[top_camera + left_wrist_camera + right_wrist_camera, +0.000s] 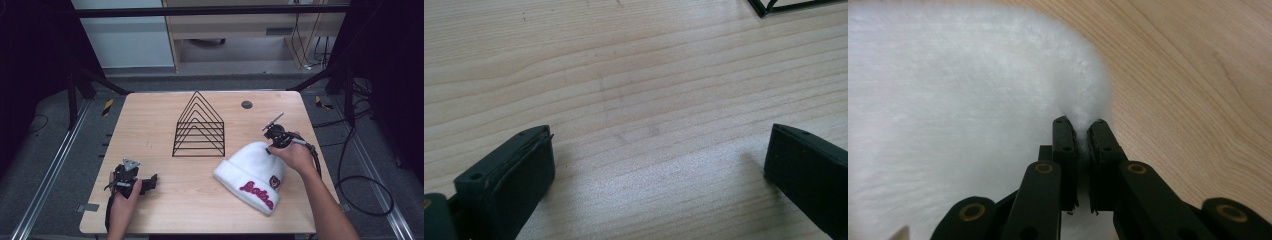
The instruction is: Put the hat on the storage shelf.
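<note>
My right hand-held gripper [1082,127] points down, pinching the hat's [250,175] top edge near the worktop's [200,200] right edge. My left hand-held gripper [145,184] rests level by the front-left corner, jaws apart, holding nothing.
</note>
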`<state>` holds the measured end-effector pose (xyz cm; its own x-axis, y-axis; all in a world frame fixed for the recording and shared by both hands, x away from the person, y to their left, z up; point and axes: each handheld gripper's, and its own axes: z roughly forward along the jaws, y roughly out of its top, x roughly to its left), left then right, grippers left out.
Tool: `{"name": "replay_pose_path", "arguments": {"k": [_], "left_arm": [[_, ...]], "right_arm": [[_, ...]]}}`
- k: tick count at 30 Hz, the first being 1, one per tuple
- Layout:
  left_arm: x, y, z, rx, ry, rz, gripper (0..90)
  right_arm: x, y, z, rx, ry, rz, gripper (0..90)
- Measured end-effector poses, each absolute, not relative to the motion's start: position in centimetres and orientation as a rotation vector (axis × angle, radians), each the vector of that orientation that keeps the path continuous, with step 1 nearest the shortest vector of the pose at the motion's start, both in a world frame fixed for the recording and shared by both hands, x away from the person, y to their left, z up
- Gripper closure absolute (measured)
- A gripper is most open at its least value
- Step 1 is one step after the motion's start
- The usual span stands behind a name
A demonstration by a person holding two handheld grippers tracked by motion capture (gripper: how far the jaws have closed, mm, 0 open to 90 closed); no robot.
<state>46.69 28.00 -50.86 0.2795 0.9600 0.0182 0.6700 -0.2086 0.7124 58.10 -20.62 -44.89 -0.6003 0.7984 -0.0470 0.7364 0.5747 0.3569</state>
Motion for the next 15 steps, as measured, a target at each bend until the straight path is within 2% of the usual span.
{"name": "replay_pose_path", "arguments": {"k": [15], "left_arm": [[46.7, 28.0, -50.9, 1.960, 1.459, 0.632, 0.0]], "right_arm": [[54.9, -19.9, -40.5, 1.150, 2.533, 0.609, 84.9]]}}
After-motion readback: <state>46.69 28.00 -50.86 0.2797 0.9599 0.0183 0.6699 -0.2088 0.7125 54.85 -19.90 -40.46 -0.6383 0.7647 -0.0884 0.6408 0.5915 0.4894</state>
